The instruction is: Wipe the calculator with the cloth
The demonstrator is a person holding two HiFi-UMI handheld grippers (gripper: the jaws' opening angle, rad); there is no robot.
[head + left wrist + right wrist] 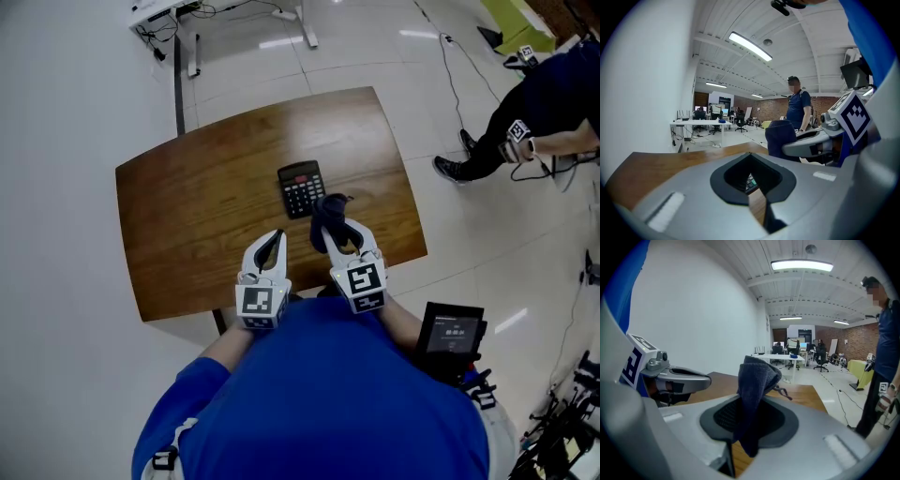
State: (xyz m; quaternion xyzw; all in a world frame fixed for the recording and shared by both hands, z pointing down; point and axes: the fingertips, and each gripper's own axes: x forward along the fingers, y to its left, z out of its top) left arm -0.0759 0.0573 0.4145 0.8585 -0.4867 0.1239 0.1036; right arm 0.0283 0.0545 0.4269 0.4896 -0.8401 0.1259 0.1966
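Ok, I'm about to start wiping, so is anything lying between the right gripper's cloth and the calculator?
Nothing visible does. The cloth, clamped in the right gripper, hangs at the near corner of the calculator, and the table around it is bare wood. The left gripper is shut, off to the side.

Bottom half mostly left gripper (750,155), jaws closed tip to tip, just a dark diamond gap with a few calculator (750,182) keys peeking through. Wood table (661,164) out toward 9 o'clock. Over at 3 o'clock, right gripper (790,148) clamping a dark blue cloth (779,136). Standing person (797,107) behind at 1 o'clock, desks (698,123) at 10.
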